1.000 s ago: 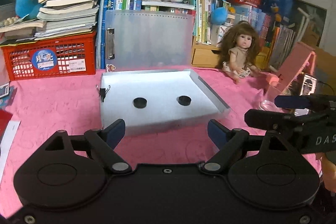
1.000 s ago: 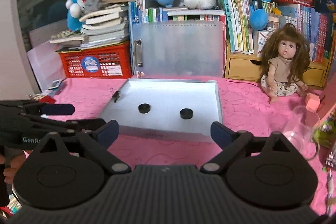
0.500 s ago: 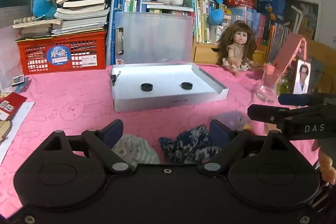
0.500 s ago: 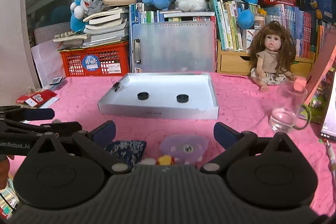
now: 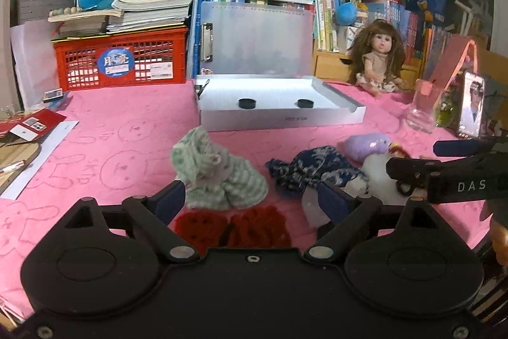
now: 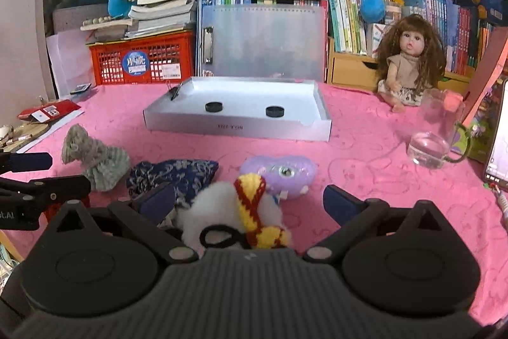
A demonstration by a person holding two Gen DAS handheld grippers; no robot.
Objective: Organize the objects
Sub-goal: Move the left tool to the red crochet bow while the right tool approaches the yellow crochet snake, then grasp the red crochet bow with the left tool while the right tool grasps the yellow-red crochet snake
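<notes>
Both grippers hang over the pink tablecloth (image 5: 120, 129) w/ jaws wide, nothing clamped. Left gripper (image 5: 250, 199) is above the green striped cloth (image 5: 219, 170) and a red knit thing (image 5: 235, 229); its jaws just eased a bit wider. Right gripper (image 6: 249, 199) is over the white plush w/ striped scarf (image 6: 235, 215), not pinching it. Navy patterned cloth (image 6: 177, 172) and purple toy (image 6: 279, 172) lie btwn those and the white tray (image 6: 238, 126), which holds two black discs.
</notes>
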